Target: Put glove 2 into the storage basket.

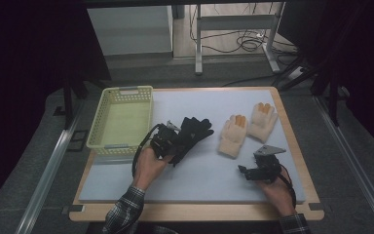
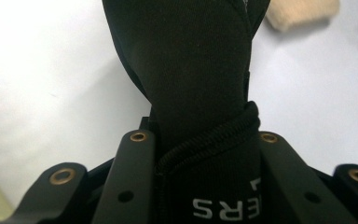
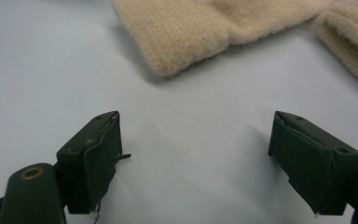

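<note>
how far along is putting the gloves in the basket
Nothing is in the basket yet. In hand: the left gripper is shut on the black glove by its cuff. Left: two beige gloves lie on the table; the right gripper is open.

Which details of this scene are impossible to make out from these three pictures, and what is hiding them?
- Black fabric glove, left gripper view: printed white lettering is cut off by the bottom edge; its fingers run past the top edge.
- Left tool, high view: its jaw tips are covered by the glove.
- Two cream knitted gloves, right gripper view: cut off by the top and right edges.
- Pale yellow perforated plastic basket, high view: too dim to tell whether anything lies inside.
</note>
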Motion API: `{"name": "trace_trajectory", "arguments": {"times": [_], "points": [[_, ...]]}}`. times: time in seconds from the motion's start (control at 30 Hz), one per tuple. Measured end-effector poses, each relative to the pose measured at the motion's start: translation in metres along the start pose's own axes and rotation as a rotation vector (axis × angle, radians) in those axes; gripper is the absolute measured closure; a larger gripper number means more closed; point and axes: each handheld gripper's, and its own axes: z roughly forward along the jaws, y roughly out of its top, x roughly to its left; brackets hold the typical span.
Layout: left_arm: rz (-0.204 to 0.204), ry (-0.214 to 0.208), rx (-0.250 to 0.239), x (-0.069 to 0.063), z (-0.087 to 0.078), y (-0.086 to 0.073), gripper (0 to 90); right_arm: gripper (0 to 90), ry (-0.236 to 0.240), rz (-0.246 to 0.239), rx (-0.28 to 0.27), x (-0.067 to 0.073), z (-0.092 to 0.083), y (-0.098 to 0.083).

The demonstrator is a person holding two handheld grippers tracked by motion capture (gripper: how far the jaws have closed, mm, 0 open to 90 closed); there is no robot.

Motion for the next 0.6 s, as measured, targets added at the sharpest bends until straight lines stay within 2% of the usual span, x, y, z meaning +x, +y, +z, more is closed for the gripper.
{"name": "trace_trajectory", "arguments": {"times": [0.33, 0.6], "points": [[-0.064, 0.085, -0.027, 0.021, -0.024, 0.029, 71.5, 16.6, 0.000, 0.000, -0.001, 0.000, 0.000, 0.000], [-0.120, 0.157, -0.050, 0.049, -0.050, 0.039, 71.5, 16.6, -0.001, -0.002, -0.001, 0.000, 0.000, 0.000]]}}
